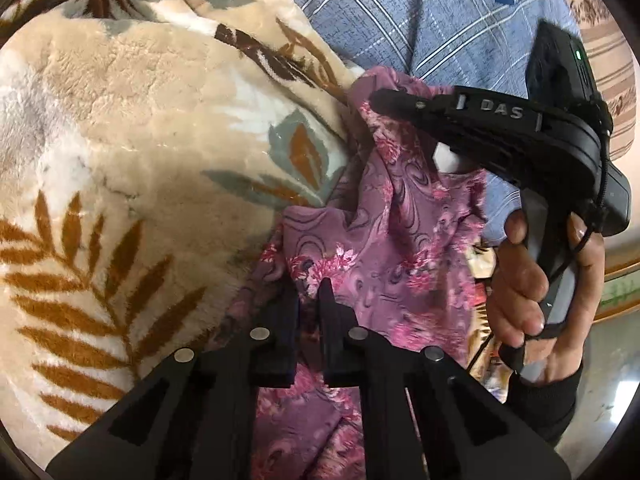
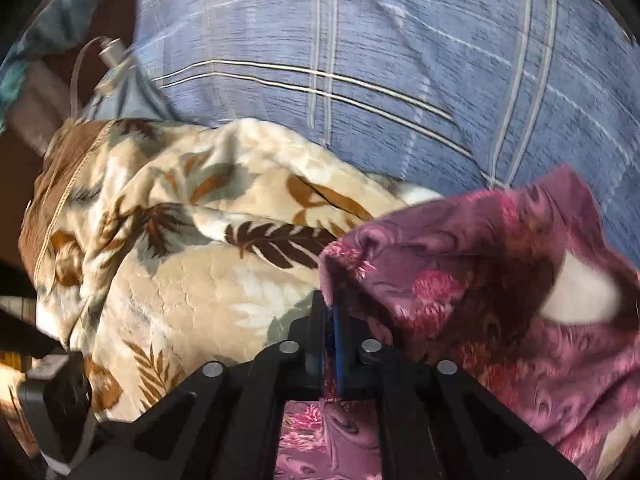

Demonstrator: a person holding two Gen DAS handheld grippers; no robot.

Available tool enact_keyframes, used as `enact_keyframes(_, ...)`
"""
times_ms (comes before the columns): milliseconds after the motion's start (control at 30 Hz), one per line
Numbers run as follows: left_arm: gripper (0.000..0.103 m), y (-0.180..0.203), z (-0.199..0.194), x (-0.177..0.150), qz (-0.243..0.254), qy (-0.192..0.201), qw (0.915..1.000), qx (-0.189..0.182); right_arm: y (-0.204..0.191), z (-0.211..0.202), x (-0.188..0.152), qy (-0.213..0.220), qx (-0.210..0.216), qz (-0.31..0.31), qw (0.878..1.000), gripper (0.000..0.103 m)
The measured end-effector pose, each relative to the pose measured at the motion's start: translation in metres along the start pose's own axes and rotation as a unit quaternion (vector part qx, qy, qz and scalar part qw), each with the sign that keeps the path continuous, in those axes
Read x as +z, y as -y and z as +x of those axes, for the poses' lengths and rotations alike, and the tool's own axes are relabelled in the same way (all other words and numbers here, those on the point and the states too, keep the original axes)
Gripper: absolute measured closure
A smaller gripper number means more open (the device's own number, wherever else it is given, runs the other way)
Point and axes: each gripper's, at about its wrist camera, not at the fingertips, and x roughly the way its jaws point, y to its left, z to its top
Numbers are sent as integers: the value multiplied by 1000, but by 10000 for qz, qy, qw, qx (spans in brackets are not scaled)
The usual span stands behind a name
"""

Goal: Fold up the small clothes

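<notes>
**Pinching one purple floral garment at two points over a fleece blanket**

Counting what shows: two black grippers, one garment, one plush blanket, one hand on a handle, one blue checked shirt behind it all.

Left gripper (image 1: 309, 294): jaws drawn in on the purple garment (image 1: 384, 248), cloth gathered between the fingertips and passing on down under the gripper's frame. Right gripper (image 2: 329, 312): jaws pressed together on a folded edge of the same garment (image 2: 472, 280), a thin blue pad just visible between them. From the left wrist view, right gripper (image 1: 384, 102) seen side-on, reaching in from the right, its tip buried in the upper edge of the cloth; hand (image 1: 536, 280) wrapped around its grey handle, black cuff at the wrist.

Garment: thin, soft fabric, mauve-purple ground, dark swirling lines, clusters of pink flowers. Crumpled and bunched, not flat; stretched loosely between the two grips, lying partly on the blanket's right side and against the shirt. One pale gap showing through a fold near the right gripper.

Blanket (image 1: 140, 140): cream fleece, heaped in rounded folds, printed with brown and rust fern leaves and grey-green leaves. Shirt (image 1: 420, 20): blue with white check lines, round emblem at the top, just behind garment and blanket.
</notes>
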Motion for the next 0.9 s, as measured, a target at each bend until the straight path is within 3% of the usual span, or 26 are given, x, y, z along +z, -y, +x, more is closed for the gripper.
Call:
enact_keyframes(100, 99, 4, -27, -4, -4, 348, 9994, 13, 3, -25, 9, 437, 294, 107, 9986, 101)
enact_keyframes(167, 99, 3, -43, -7, -100, 574, 9983, -1, 28, -47, 17, 831, 519, 489, 9940, 101)
enact_keyframes(300, 99, -9, -62, -4, -283, 989, 9946, 147, 75, -55, 27, 1153, 813, 1213, 9825, 101)
enact_keyframes(433, 99, -24, -43, 3, -459, 784, 9947, 489, 90, -4, 33, 731, 522, 1274, 9878, 100)
enact_keyframes(500, 96, -29, -33, 3, -572, 619, 9945, 626, 91, 30, 33, 312, 495, 1270, 9902, 94)
enact_keyframes(567, 93, -32, -37, 4, -625, 617, 9944, 594, 89, 27, 28, 328, 396, 1362, 9894, 93)
enact_keyframes(633, 77, -27, -48, 4, -572, 701, 9947, 481, 81, 0, 13, 627, 645, 1376, 9864, 87)
enact_keyframes(667, 62, -24, -52, 4, -496, 758, 9949, 454, 74, -29, -4, 828, 759, 1294, 9852, 67)
enact_keyframes(700, 57, -19, -56, 2, -411, 818, 9947, 465, 70, -48, -21, 930, 753, 1249, 9849, 42)
enact_keyframes(733, 57, -14, -59, 0, -285, 843, 9947, 523, 65, -69, -44, 1060, 717, 1200, 9845, 37)
enact_keyframes(833, 57, -9, -56, -3, -60, 767, 9948, 663, 57, -109, -122, 1139, 683, 989, 9862, 37)
enact_keyframes(900, 56, -7, -42, -4, 167, 433, 9964, 714, 59, -119, -187, 1059, 486, 1048, 9876, 37)
